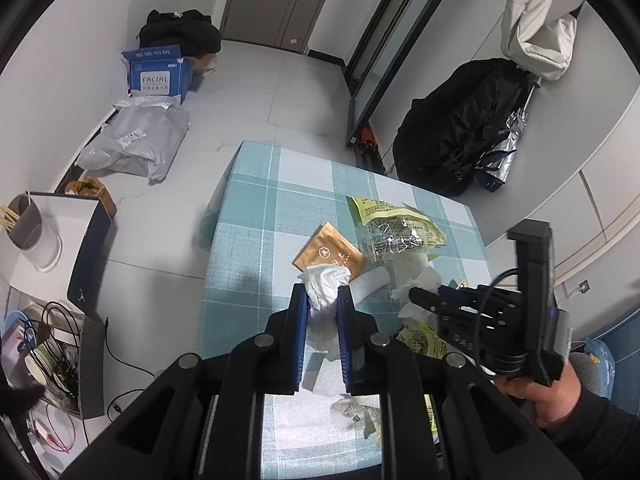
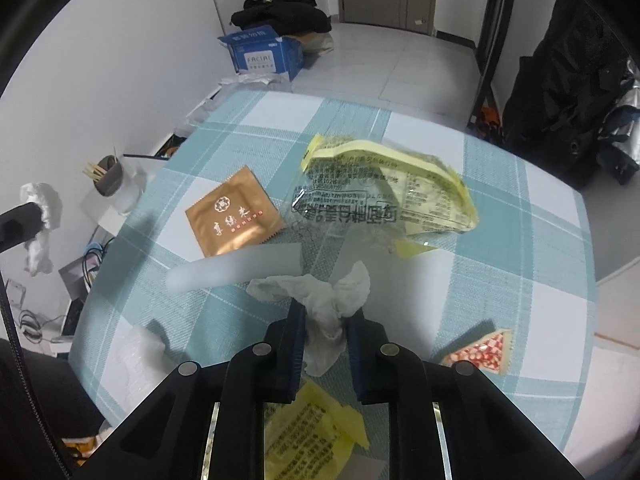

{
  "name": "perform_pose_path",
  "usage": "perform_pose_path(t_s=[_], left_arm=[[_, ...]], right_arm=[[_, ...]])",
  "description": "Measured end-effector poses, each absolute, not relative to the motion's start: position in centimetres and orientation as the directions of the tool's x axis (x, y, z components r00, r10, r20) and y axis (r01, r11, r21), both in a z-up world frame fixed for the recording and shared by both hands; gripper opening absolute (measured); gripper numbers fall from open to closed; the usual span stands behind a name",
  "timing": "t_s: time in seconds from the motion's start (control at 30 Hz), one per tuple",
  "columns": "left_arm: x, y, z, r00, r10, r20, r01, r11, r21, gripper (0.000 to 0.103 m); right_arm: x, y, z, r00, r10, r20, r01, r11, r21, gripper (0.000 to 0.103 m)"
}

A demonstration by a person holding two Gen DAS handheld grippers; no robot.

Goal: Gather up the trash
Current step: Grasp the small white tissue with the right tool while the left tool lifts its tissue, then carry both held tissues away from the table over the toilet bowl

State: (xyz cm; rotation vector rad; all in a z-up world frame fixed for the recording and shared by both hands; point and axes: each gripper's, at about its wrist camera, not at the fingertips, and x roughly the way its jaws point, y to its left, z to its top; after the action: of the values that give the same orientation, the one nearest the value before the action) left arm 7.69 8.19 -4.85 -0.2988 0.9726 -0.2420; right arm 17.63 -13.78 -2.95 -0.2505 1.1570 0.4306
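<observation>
Checked teal-and-white cloth (image 2: 532, 248) covers the table; litter sits mid-cloth toward its near edge; the left gripper (image 1: 323, 300) is pinched on a crumpled white tissue (image 1: 325, 280), lifted; the right gripper (image 2: 326, 320) has narrowed onto a second tissue wad (image 2: 332, 300) near the near edge; thin paper could tear or slip if only a fold is caught; the glossy yellow wrapper (image 2: 416, 184) is crinkled, the brown sachet (image 2: 232, 212) flat and square.
</observation>
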Motion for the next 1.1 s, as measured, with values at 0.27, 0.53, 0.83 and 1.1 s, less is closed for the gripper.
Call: perform_pose_path(t_s=[0.27,0.53,0.83,1.1], left_arm=[[7.4,6.4,-4.0,0.561,-0.324,-0.761,0.103,0.940,-0.324,0.010],[6.7,4.3,-3.0,0.578,-0.329,-0.747,0.127,0.940,-0.316,0.010],[6.0,0.3,0.3,0.628,-0.321,-0.709,0.182,0.946,-0.268,0.010],[5.6,-6.2,4.0,0.627,-0.399,-0.669,0.314,0.916,-0.251,0.010]], right_arm=[[16.2,-16.0,-0.4,0.376,0.252,-0.892,-0.448,0.892,0.063,0.018],[14.8,-18.0,2.8,0.435,0.319,-0.842,-0.445,0.889,0.107,0.018],[13.2,-21.9,7.8,0.523,0.377,-0.764,-0.427,0.892,0.148,0.018],[11.4,-28.8,14.1,0.642,0.369,-0.672,-0.380,0.914,0.139,0.018]])
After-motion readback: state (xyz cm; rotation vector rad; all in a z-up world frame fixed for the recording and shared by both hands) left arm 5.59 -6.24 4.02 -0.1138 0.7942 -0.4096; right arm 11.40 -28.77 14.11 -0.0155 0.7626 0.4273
